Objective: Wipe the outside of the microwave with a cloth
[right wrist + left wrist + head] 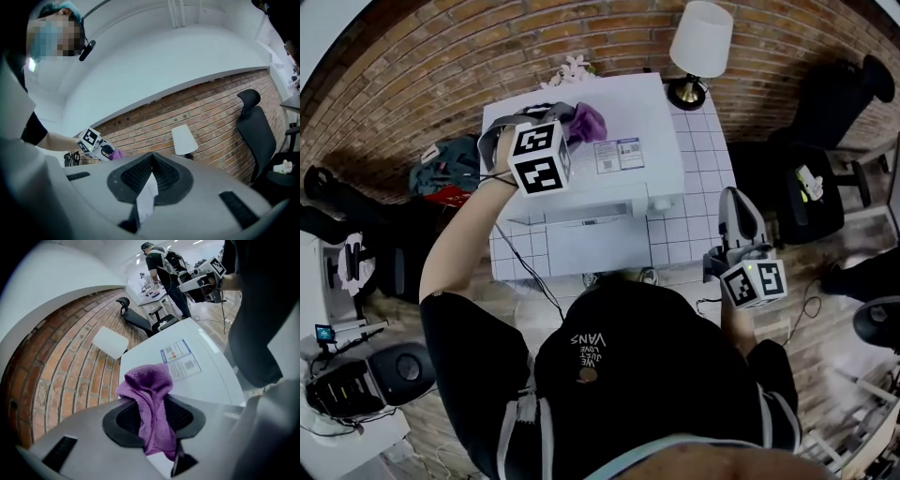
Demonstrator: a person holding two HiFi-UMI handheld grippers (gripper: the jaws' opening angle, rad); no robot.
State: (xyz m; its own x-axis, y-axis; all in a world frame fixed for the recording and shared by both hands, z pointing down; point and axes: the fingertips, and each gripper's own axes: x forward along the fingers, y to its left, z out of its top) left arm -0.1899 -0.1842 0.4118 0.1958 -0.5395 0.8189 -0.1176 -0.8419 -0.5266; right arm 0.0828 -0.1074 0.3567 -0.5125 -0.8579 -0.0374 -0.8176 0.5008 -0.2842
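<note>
The left gripper (pixel 152 423) had its jaws pinching a purple cloth (pixel 150 394). One end trailed back between the jaws, and a rounded wad stood proud beyond their tips, probably so that soft fabric rather than hard plastic would meet the surface. Just ahead of and below that wad lay the flat white top of the microwave (pixel 206 380). A printed label (pixel 180 359) sat farther out past the tips. I could not tell whether the wad was actually touching the top.

The right gripper (pixel 151 173) had its jaws pressed together on nothing. It was held well apart from the microwave and pointed toward the brick wall (pixel 211 117), with a white lamp (pixel 183 139) beyond its tips. It seemed to be parked out of the way, since wiping needs only one tool. The microwave stood on a tiled counter (pixel 703 187).
</note>
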